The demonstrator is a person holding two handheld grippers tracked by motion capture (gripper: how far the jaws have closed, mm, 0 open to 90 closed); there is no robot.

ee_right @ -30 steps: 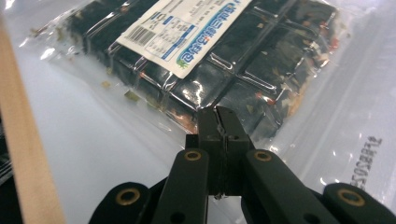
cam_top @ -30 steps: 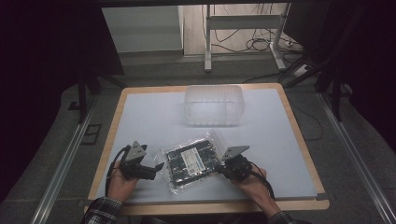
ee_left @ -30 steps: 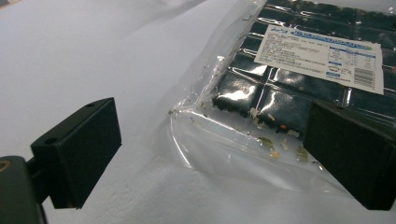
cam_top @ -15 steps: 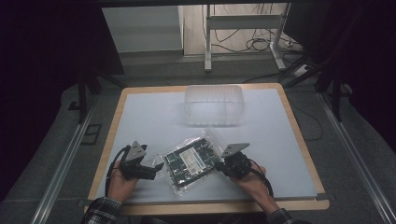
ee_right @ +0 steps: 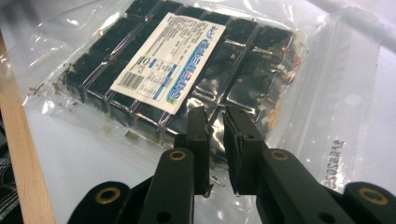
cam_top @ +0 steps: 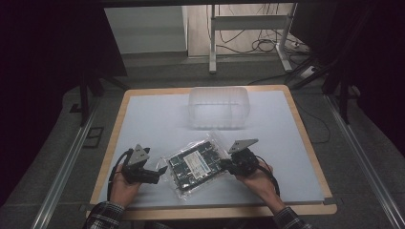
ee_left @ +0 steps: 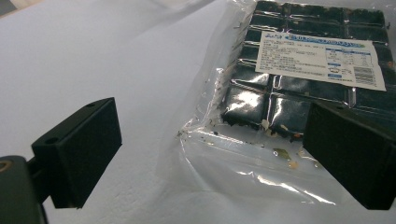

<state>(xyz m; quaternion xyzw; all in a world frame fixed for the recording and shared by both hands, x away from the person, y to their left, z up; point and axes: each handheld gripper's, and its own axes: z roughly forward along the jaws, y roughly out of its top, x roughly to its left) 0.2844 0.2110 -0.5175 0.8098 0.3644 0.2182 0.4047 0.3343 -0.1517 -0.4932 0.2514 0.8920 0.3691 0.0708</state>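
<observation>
right gripper view first: my right gripper has its jaws nearly together with a narrow slit between them, and they have just been opening a little; the clear film of the plastic bag lies at the tips, but i cannot tell whether the pads pinch it, and it looks to me as if they no longer press. just beyond the tips sits the dark block of sealed squares inside that bag, with a white printed label across its top, tilted away to the left. to the left of the jaws runs the wooden table edge. left gripper view: my left gripper stands wide open, one pad on bare white tabletop and the other over the bag's near corner, with the loose clear end of the bag lying between the jaws and untouched as far as i can see; crumbs sit in that empty film. in the high view the right gripper rests against the bag's right edge and the left gripper sits just beside its left edge, both hands near the front rim of the table, the bag lying flat and askew between them. well beyond both grippers, toward the far side, stands a clear plastic container.
</observation>
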